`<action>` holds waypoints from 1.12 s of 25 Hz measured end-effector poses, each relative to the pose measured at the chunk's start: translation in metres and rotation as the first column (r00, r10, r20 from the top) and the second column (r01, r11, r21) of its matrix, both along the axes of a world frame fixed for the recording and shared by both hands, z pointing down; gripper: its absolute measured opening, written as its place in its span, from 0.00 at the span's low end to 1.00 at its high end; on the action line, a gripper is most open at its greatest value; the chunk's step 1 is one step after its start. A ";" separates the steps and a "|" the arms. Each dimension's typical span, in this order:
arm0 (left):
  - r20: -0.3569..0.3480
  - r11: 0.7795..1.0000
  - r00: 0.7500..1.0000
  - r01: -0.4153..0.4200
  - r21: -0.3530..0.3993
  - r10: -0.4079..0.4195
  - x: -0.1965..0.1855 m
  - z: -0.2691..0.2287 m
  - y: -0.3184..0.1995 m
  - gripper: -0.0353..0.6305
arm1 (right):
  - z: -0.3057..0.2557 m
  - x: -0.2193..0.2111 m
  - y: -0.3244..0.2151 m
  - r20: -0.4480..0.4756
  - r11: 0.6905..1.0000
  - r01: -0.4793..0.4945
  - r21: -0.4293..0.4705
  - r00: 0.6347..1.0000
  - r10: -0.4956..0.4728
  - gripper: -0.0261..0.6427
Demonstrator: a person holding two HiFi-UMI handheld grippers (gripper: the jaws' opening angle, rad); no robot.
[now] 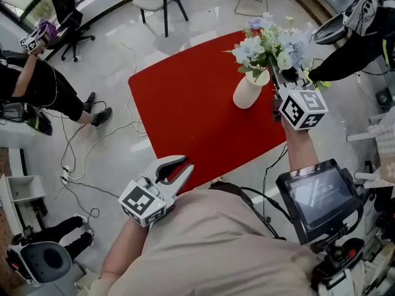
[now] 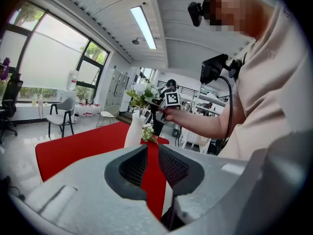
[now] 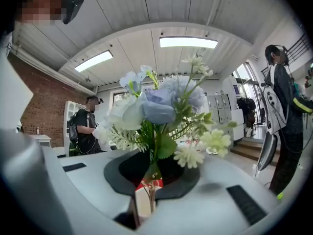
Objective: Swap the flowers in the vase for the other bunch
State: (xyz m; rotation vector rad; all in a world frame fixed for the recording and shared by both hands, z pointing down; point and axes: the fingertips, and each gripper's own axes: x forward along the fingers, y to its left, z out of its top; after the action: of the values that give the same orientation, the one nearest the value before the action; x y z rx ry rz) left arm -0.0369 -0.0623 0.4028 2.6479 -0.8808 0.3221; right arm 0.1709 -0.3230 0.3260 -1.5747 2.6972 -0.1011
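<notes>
Bright daylight floods in from the windows [image 2: 46,58] at upper left; ceiling strip lights [image 3: 188,42] glare white. The pale floor [image 1: 203,17] gleams. Both gripper views bulge, black-cornered; the flowers [image 3: 161,106] look sharp, foreground soft.

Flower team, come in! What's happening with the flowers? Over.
Right gripper shut on blue-and-white bunch, at mouth of white vase. Left gripper open, empty, at near edge of red table. Nothing in the way. Over.
</notes>
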 end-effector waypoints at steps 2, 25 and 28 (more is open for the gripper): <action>-0.002 1.000 1.000 0.002 0.003 -0.002 0.000 -0.002 0.000 0.14 | 0.005 -0.003 0.002 -0.005 1.000 0.003 -0.007 1.000 -0.003 0.11; 0.010 1.000 1.000 0.013 -0.022 -0.013 0.016 0.002 -0.020 0.15 | 0.062 0.006 -0.008 -0.056 0.999 0.021 -0.042 0.998 -0.024 0.17; 0.013 1.000 1.000 0.011 -0.022 -0.011 0.018 0.003 -0.018 0.15 | 0.063 0.006 -0.006 -0.057 0.999 0.029 -0.046 0.998 -0.031 0.23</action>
State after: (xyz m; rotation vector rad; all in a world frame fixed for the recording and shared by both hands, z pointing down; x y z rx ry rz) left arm -0.0191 -0.0806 0.4060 2.6228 -0.8908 0.3443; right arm 0.1772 -0.3288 0.3891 -1.5729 2.7821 -0.1191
